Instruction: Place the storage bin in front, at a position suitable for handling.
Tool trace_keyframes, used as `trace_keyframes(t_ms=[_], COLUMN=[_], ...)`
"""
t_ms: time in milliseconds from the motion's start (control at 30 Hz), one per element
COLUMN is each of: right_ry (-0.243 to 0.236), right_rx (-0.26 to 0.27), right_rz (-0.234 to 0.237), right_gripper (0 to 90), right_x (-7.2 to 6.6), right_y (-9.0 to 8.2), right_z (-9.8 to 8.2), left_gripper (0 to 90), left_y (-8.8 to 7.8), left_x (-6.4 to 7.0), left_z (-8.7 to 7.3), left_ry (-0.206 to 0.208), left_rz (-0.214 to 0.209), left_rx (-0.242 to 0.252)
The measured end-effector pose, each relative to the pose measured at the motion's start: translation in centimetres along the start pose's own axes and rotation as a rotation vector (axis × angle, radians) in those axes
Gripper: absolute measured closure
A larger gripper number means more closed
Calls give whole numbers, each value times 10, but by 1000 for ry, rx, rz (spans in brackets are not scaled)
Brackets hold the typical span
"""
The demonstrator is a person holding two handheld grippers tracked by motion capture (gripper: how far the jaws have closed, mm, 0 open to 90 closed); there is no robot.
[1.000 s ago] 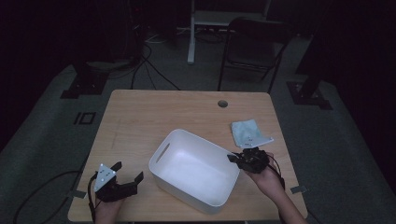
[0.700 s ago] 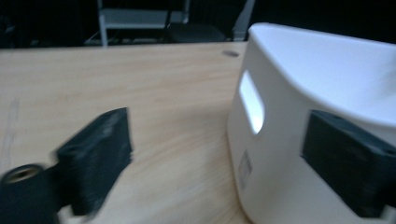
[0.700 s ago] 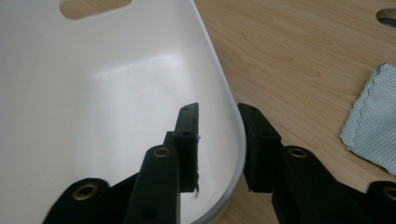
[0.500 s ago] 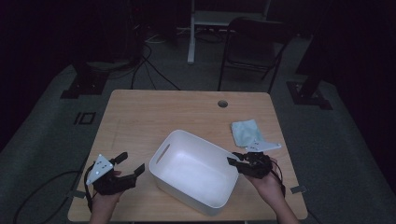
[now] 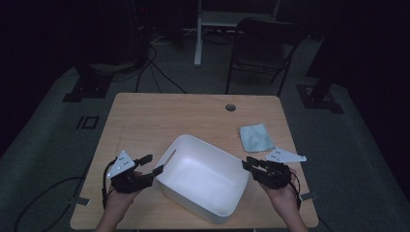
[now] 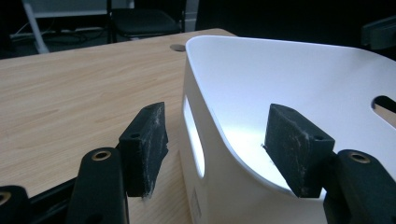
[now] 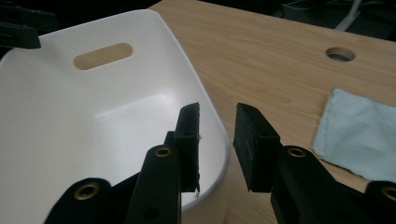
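A white plastic tub with handle slots stands on the wooden table. My left gripper is at its left end. In the left gripper view the gripper straddles the tub's wall, one pad outside and one inside, neither touching; its jaws have just been closing. My right gripper is at the tub's right end. In the right gripper view the gripper straddles the rim with a small gap on each side; these jaws have just been closing a little too.
A light blue cloth lies flat on the table behind the right gripper, also in the right gripper view. A round cable hole is near the far edge. A folding chair stands beyond the table.
My left gripper has risen and moved in to the tub's left end, its jaws narrowing around the wall. My right gripper's jaws, shut before, now stand apart over the right rim.
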State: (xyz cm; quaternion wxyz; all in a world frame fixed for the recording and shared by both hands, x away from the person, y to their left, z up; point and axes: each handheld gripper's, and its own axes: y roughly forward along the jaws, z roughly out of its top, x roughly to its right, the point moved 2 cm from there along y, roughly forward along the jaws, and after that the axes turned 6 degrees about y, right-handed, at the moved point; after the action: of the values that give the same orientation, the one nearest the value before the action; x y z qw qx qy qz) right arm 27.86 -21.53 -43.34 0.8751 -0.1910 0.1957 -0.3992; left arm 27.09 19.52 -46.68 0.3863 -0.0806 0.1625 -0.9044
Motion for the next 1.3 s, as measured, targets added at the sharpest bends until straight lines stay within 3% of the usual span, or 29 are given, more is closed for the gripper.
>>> trace_keyframes(t_ms=[100, 233, 567, 700, 800, 1300], right_ry=[5, 42, 38, 42, 30, 29], right_rx=[-4, -26, -47, -40, -39, -27], right_rz=[-27, 0, 13, 12, 7, 24], right_gripper=[699, 756, 829, 853, 856, 854], right_x=[3, 8, 8, 10, 9, 19], right_y=[1, 4, 12, 14, 16, 29], right_z=[-2, -6, -9, -7, -6, 2], left_gripper=[445, 548, 683, 740, 761, 759], left_y=[3, 5, 8, 9, 11, 8], left_x=[0, -1, 3, 4, 7, 11], left_z=[1, 0, 4, 5, 7, 7], left_ry=[1, -18, -11, -17, 3, -14], left_rz=[14, 14, 29, 15, 36, 72], left_rx=[-11, -25, -45, -59, -75, -91])
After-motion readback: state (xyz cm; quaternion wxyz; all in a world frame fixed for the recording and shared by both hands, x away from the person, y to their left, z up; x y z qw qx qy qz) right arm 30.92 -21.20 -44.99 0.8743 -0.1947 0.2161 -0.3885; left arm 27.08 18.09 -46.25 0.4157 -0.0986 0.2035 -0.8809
